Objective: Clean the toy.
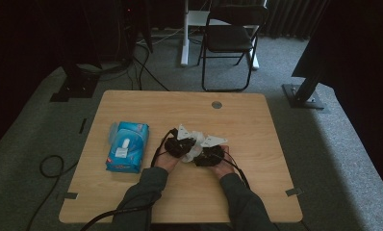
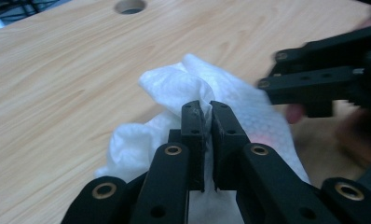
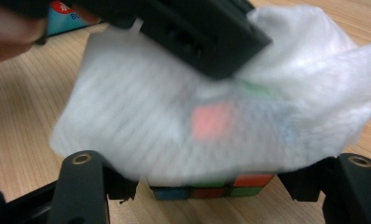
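A white wipe (image 1: 195,144) hangs between my two grippers over the middle of the table. My left gripper (image 2: 206,109) is shut on a pinched fold of the wipe (image 2: 174,84), and appears in the high view as the left gripper (image 1: 180,144). The wipe (image 3: 141,116) drapes over a colour puzzle cube (image 3: 207,191) that sits between the jaws of my right gripper (image 3: 216,182). Red, green and blue squares show through and below the cloth. The right gripper (image 1: 210,155) is just right of the left one. Its pads are hidden by the wipe.
A blue pack of wet wipes (image 1: 127,147) lies on the wooden table (image 1: 180,106) to the left of my hands. A round cable hole (image 1: 217,104) sits near the far edge. A folding chair (image 1: 230,38) stands beyond the table.
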